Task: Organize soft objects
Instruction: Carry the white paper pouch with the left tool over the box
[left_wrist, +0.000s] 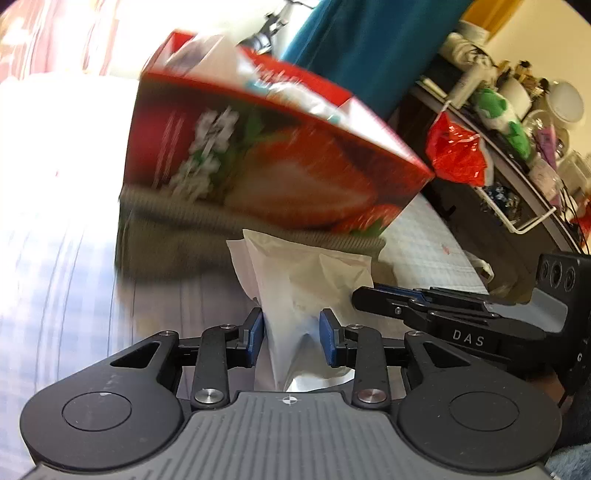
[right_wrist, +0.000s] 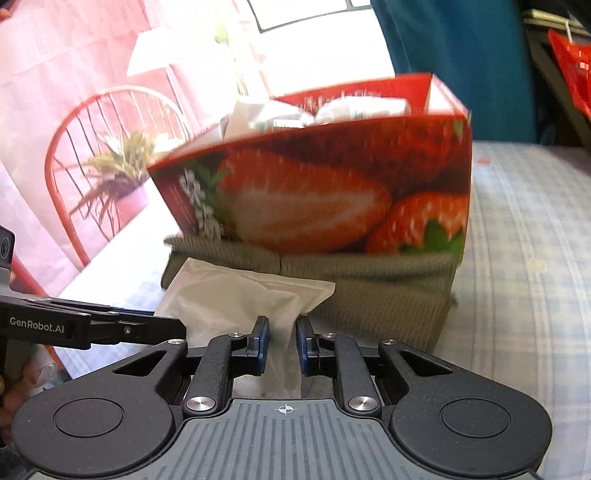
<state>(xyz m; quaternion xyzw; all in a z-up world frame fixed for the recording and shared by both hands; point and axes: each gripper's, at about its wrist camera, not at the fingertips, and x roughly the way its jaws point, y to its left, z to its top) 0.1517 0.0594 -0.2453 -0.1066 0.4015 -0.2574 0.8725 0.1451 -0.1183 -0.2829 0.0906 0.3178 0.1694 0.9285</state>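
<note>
Tissue (left_wrist: 295, 280): white sheet pinched from both ends, in front of strawberry tissue box (left_wrist: 258, 147)
Left gripper (left_wrist: 291, 334): clamped on tissue
Right gripper (right_wrist: 282, 338): clamped on tissue
Box: sits on olive knit cloth (right_wrist: 369, 295), on checked bedsheet (right_wrist: 528, 258)

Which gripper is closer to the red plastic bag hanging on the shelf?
The right. In the left wrist view the right gripper lies on the side of the red plastic bag, below it. The left gripper, gripping the white tissue, is farther off.

Red plastic bag (left_wrist: 456, 153) hangs on cluttered shelf (left_wrist: 524, 155) (teal cloth (left_wrist: 365, 48) behind).
</note>
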